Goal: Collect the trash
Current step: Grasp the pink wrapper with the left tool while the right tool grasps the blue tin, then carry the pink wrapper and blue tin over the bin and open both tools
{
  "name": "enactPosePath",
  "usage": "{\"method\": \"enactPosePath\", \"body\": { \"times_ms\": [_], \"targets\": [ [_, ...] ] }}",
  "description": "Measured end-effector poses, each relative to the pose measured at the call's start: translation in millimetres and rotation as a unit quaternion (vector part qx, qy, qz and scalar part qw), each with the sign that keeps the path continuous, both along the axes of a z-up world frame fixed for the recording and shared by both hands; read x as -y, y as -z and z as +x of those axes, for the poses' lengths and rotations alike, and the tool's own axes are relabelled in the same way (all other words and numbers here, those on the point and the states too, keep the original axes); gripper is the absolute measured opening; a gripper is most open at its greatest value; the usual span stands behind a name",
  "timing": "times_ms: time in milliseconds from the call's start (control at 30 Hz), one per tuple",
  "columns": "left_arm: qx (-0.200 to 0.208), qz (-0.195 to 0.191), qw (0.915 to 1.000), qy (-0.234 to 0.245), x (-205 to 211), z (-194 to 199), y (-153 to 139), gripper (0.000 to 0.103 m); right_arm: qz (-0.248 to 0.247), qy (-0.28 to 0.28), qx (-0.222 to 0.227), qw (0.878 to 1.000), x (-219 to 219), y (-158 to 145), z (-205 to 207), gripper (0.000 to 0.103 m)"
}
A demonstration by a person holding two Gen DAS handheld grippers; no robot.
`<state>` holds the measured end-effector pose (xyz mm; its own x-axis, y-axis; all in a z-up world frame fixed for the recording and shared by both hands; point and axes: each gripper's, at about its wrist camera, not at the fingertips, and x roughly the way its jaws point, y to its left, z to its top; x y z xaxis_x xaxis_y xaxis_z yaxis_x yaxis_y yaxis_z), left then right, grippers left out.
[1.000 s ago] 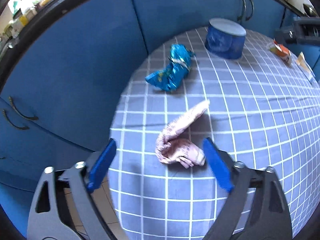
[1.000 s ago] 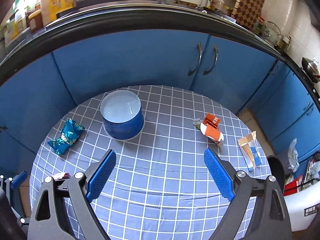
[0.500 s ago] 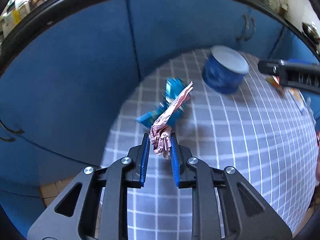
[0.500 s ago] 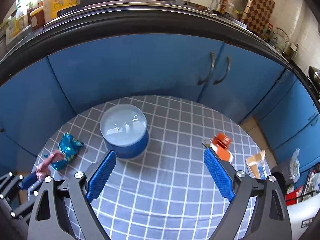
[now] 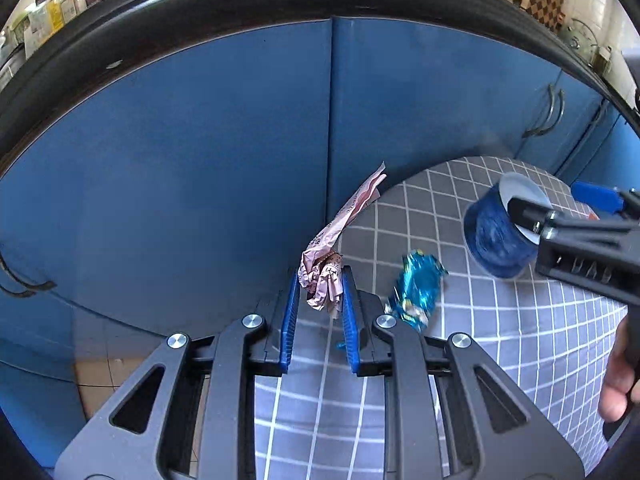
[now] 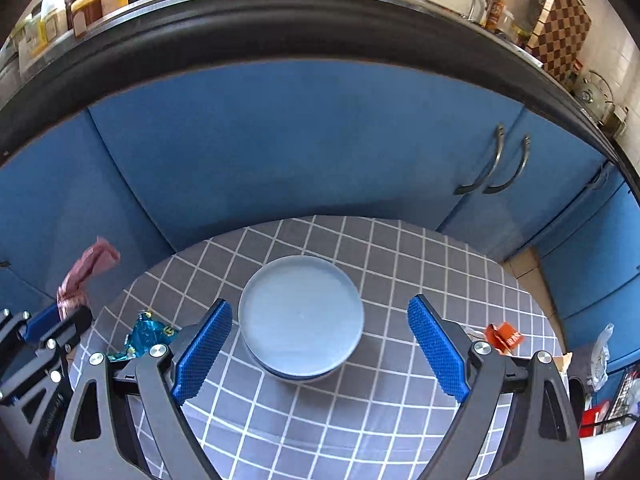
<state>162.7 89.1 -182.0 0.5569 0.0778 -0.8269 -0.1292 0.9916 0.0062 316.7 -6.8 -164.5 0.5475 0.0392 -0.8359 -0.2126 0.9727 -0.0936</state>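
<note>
My left gripper (image 5: 319, 286) is shut on a crumpled pink wrapper (image 5: 326, 270) and holds it raised above the table's left edge; the wrapper's long tail sticks up. It also shows at the left of the right wrist view (image 6: 86, 272). A blue foil wrapper (image 5: 418, 286) lies on the checked tablecloth (image 5: 520, 340) just right of the left gripper, and shows in the right wrist view (image 6: 144, 334). My right gripper (image 6: 320, 338) is open and empty, hovering over the round blue container (image 6: 301, 316) with a pale lid. An orange wrapper (image 6: 503, 334) lies right of it.
Blue cabinet doors (image 6: 320, 140) with metal handles (image 6: 494, 168) stand behind the round table. A counter with jars and a sink runs above them. A bin with bags (image 6: 600, 364) sits on the floor at the right. The right gripper (image 5: 580, 240) crosses the left wrist view.
My left gripper closed on the pink wrapper, lifted it off the table and swung left. My right gripper moved forward until it hovers over the blue container.
</note>
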Motion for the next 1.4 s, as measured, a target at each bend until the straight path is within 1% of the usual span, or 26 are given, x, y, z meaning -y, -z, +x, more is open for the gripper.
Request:
{"method": "enactPosePath", "body": {
  "times_ms": [133,167,200,333,433,633,733,833,967,1033,1133,1233,1400],
  "targets": [
    [-0.002,-0.004,1.0000,-0.001,0.6,9.9,2.9,0.021,0.006,0.007,-0.014,1.000,0.8,8.8,4.1,0.086],
    [-0.002,-0.006,1.0000,-0.002,0.5,6.3,3.0,0.021,0.013,0.007,-0.017,1.000,2.1,9.4,3.6,0.080],
    [-0.003,-0.007,1.0000,-0.002,0.5,5.9,3.5,0.021,0.014,0.009,-0.018,1.000,3.5,9.1,3.8,0.070],
    [-0.004,-0.008,0.9999,0.007,7.7,4.2,1.0,0.021,0.019,0.020,-0.025,0.999,13.0,5.9,-0.8,0.070],
    [0.000,-0.010,0.9998,0.020,12.4,-1.5,-9.2,0.021,0.024,0.037,-0.022,0.999,29.9,-3.4,-11.0,0.070],
    [0.013,-0.011,0.9982,0.058,49.7,-0.2,-28.3,0.021,0.021,0.069,-0.008,0.997,70.5,-23.6,-34.0,0.070],
    [0.016,-0.016,0.9962,0.084,74.4,-2.3,-35.4,0.021,0.014,0.096,0.003,0.995,99.6,-35.0,-50.1,0.070],
    [0.018,-0.018,0.9928,0.117,103.8,-3.2,-38.2,0.021,0.009,0.127,0.009,0.992,128.1,-42.7,-67.4,0.070],
    [0.017,-0.021,0.9861,0.164,146.5,-7.8,-41.7,0.021,0.001,0.170,0.015,0.985,165.1,-51.0,-90.4,0.070],
    [0.018,-0.021,0.9818,0.188,167.4,-9.7,-44.9,0.021,-0.002,0.192,0.016,0.981,182.7,-52.6,-99.7,0.070],
    [0.023,-0.023,0.9727,0.230,206.5,-12.0,-50.4,0.021,-0.004,0.233,0.020,0.972,212.4,-58.3,-119.2,0.070],
    [0.030,-0.023,0.9655,0.257,241.7,-15.6,-55.0,0.021,-0.009,0.258,0.025,0.966,236.5,-62.0,-134.8,0.070],
    [0.041,-0.020,0.9542,0.296,304.6,-20.9,-67.7,0.021,-0.006,0.298,0.034,0.954,292.4,-65.6,-153.3,0.070]
  ]
}}
